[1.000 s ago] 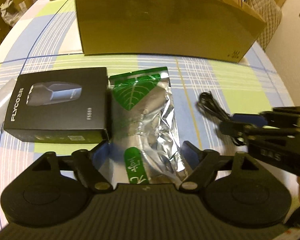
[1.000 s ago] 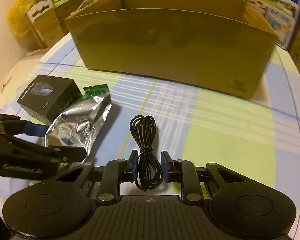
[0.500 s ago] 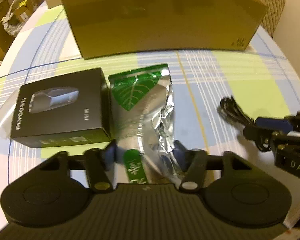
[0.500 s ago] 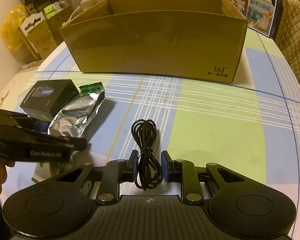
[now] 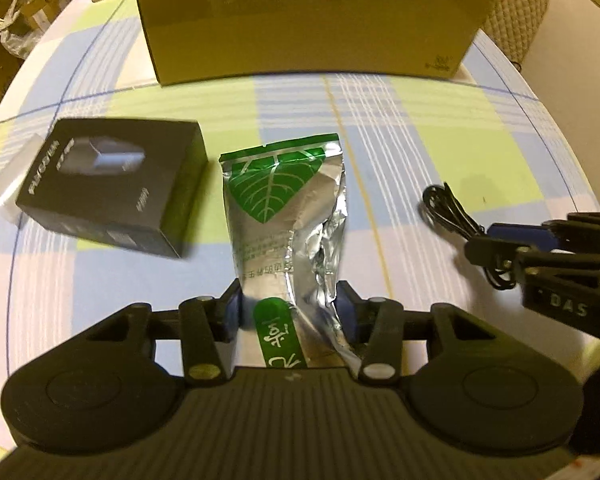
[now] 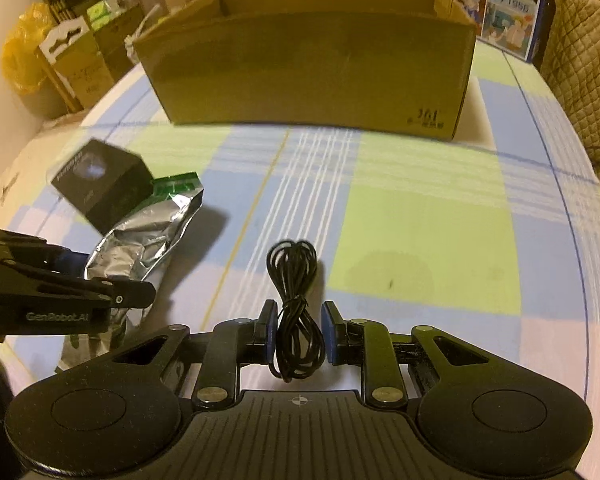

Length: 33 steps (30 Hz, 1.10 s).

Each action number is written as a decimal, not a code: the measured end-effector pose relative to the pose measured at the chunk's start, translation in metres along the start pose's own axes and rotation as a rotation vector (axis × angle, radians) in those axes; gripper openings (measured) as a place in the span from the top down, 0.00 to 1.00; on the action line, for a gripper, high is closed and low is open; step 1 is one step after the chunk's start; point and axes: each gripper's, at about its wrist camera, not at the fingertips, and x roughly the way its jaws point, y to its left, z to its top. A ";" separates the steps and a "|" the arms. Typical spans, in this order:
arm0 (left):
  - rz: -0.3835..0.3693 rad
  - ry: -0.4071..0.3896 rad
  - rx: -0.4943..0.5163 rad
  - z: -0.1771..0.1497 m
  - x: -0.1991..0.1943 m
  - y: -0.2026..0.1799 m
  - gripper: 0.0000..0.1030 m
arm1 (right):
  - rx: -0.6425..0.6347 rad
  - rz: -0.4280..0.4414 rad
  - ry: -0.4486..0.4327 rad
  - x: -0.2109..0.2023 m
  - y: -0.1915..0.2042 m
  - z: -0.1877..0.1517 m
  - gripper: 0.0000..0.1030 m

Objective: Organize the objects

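Straight ahead of both claws, at the far side of the counter (image 6: 420, 216), sits the open cardboard box (image 6: 308, 76) — that's presumably where everything goes, so the coming move looks like a carry forward and up over its near wall.

The left claw (image 5: 288, 312) has the silver-and-green foil pouch (image 5: 284, 208) between its pads. The jaws are closing and the pads already press the pouch's lower end from both sides, so I'd call it gripped. The pouch's long axis runs away from the claw, pointing toward the box, green leaf end farthest out.

The right claw (image 6: 298, 338) is clamped narrow on the coiled black cable (image 6: 296, 292). Its loop also stretches forward from the pads, toward the box.

The black shaver box (image 5: 112, 188) lies on the counter to the left of the pouch, just beside it — nearer the left claw than the right. It's blurry, so I can't read the print properly.

Count: one cardboard box, one pouch, one cable, one shaver box, two claws. There's also something pale and clear just past the shaver box's left edge; can't tell what it is.
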 end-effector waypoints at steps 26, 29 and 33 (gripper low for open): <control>0.008 -0.022 0.037 -0.003 0.009 -0.007 0.53 | -0.078 -0.022 -0.005 0.022 0.016 0.002 0.81; -0.008 -0.024 0.029 -0.003 0.005 -0.005 0.59 | -0.062 -0.016 -0.018 0.014 0.018 -0.001 0.81; -0.026 -0.028 0.012 -0.006 -0.003 -0.004 0.60 | -0.035 -0.011 -0.035 0.000 0.020 -0.006 0.81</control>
